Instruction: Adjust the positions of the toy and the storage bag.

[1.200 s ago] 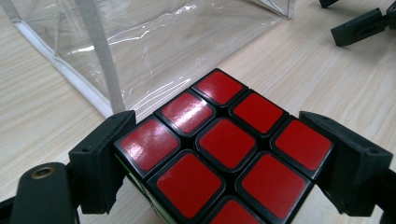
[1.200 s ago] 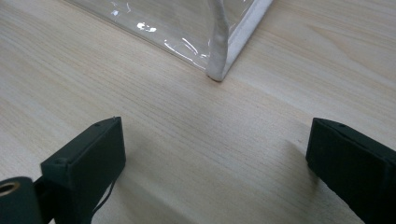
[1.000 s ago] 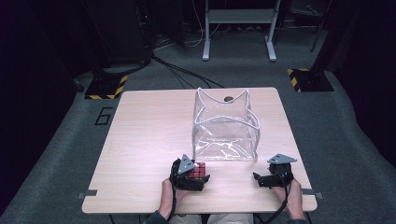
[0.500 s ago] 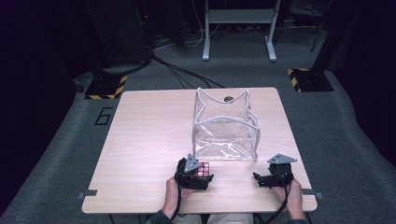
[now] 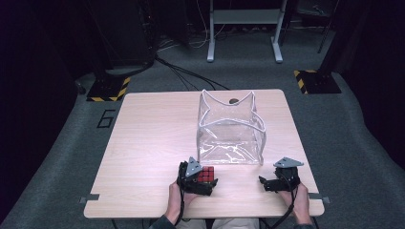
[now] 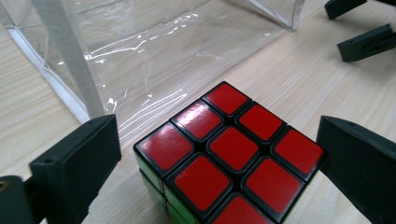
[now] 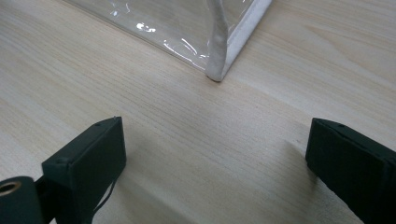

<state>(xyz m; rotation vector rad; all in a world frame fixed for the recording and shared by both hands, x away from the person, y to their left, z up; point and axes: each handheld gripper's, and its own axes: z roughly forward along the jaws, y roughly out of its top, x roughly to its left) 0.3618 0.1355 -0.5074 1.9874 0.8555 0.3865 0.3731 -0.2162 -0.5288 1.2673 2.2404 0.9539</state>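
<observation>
Left gripper view: cube [image 6: 229, 149] between spread jaws, right jaw touching, left apart.
Right gripper [image 5: 274, 182]: released, empty.
Progress: cube ungrasped, outside bag [image 5: 229, 129].

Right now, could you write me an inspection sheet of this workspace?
Surface: wooden table, bare apart from the things listed.
Job's things: cube, red face up, on the table; clear bag standing open behind it.
Clutter: nothing seen.
Grippers: left gripper open, fingers either side of the cube; right gripper open over bare table.
Cables: black cables on the floor beyond the table.
Surroundings: grey carpet, metal stand, striped bases.
</observation>
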